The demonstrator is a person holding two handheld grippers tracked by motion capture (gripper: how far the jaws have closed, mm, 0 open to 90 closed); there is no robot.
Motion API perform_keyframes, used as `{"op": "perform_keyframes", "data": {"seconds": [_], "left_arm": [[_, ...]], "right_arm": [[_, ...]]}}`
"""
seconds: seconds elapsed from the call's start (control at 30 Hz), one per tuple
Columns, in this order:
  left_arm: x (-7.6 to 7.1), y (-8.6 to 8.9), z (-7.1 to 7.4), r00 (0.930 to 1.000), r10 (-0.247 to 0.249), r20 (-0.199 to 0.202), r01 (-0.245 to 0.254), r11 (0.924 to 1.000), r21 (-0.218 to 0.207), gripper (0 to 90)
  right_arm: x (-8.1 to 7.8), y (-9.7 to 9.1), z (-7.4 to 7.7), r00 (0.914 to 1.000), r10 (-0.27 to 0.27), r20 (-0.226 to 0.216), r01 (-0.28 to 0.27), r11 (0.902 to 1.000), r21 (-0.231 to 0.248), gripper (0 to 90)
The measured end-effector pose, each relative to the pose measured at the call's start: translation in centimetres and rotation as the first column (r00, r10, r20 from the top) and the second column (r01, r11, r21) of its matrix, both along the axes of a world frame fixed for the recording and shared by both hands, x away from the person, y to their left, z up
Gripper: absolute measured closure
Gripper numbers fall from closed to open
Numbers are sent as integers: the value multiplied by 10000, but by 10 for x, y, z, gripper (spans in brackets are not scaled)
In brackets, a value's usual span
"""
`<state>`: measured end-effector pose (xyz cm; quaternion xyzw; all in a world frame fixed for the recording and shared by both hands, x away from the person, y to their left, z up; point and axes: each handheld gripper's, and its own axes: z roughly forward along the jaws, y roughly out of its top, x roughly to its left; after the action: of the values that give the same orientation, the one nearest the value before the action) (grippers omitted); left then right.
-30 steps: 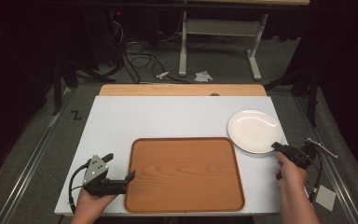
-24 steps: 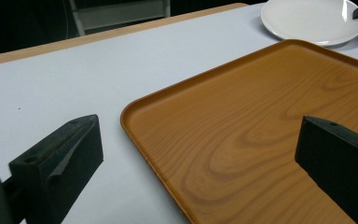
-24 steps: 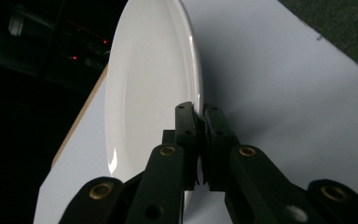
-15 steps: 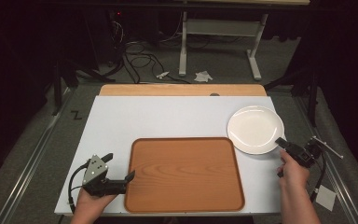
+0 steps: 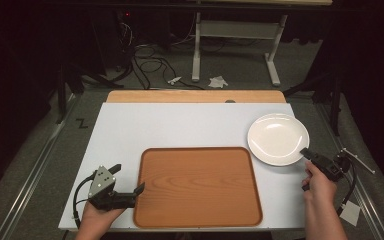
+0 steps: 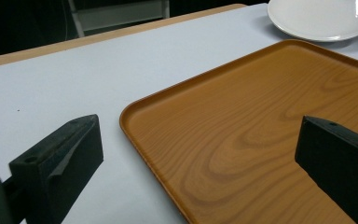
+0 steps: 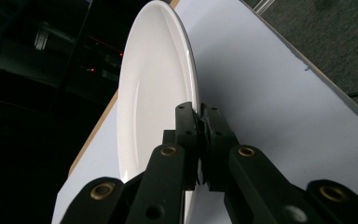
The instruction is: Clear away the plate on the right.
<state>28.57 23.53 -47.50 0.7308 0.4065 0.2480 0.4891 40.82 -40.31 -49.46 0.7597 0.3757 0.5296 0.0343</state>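
While the right gripper (image 7: 199, 122) is pinching the near right rim of the white plate (image 5: 278, 138), its two black jaws are sitting clenched on either side of that thin edge, as the right gripper view is showing. The plate is lying by the table's right edge, about midway along it, and the hand (image 5: 320, 185) holding this gripper is reaching in from the near right corner.

The plate is looking plain, round and glossy, with a shallow well and a raised rim, and nothing is lying on it.

The left gripper (image 5: 128, 181) is resting near the table's near left corner with its jaws spread wide and holding nothing. In the left gripper view one jaw is hanging over the bare table and the other over the wooden tray (image 5: 198, 185), so the tray's left rim is lying between them.

The tray is rectangular with rounded corners, orange-brown with a wood grain, and it is sitting at the middle of the near edge, empty.

The table (image 5: 180, 125) is showing a pale white top with a wooden strip along its far edge. Beyond it, grey floor, tangled cables (image 5: 147, 60), a metal stand and scraps of paper are sitting in a dark room.
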Motion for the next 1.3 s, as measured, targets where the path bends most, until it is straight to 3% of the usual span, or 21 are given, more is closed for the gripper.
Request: {"op": "perform_keyframes", "data": {"seconds": [0.77,1.07,1.3], "left_arm": [[2,-2,2,9998,-64,165,65,9999,-86,14],[1,1,7,9973,274,679,-250,9990,-362,1],[-2,2,11,9937,282,1085,-226,9984,-519,1]], "right_arm": [[-13,-5,12,9982,145,582,-150,9998,91,893],[-17,-4,16,9968,310,737,-331,9991,269,892],[-20,-1,19,9941,633,876,-669,9970,397,891]]}}
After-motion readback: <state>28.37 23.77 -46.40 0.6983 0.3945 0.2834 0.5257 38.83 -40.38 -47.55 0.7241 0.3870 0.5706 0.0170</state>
